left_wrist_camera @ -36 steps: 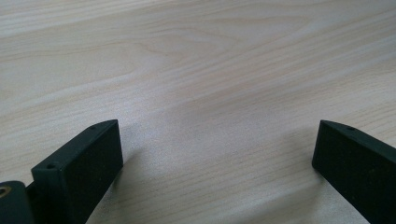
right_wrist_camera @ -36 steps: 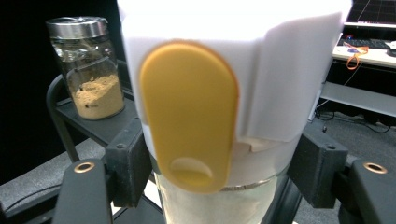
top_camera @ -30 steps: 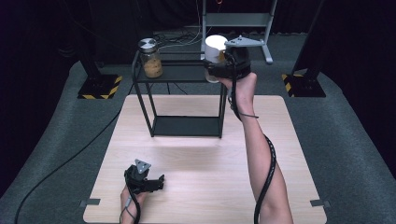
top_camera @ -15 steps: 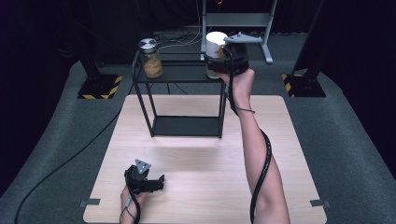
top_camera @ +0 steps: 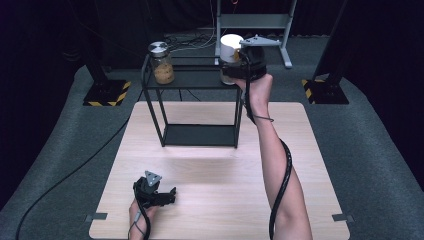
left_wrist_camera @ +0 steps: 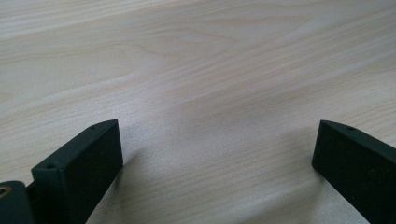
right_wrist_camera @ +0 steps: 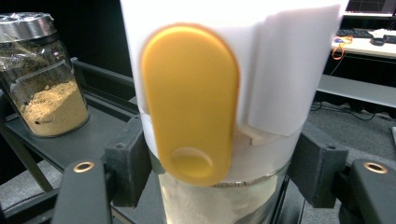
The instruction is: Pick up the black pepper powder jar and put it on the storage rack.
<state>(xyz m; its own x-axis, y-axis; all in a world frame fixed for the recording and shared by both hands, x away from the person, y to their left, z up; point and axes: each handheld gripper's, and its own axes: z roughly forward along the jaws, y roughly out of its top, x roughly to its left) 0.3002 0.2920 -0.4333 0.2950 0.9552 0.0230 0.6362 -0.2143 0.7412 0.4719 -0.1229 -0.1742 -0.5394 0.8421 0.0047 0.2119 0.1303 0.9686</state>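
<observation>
Right tongs (right_wrist_camera: 219, 172) pinching white-lidded jar (right_wrist_camera: 224, 93) on shelf (top_camera: 192, 79); squeeze evenly, lift straight, avoid spice jar (top_camera: 161, 64). Left tongs (left_wrist_camera: 215, 154) spread, resting on table (top_camera: 210, 165).

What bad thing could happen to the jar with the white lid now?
1. The right gripper clamps the white-lidded jar on the rack's top shelf, near its right end; if the grip slips, the jar might drop off the shelf.
2. The glass jar of brown powder shares that shelf; a sideways swing could bump it.
3. The left gripper rests open on the table, too far away to help.
</observation>
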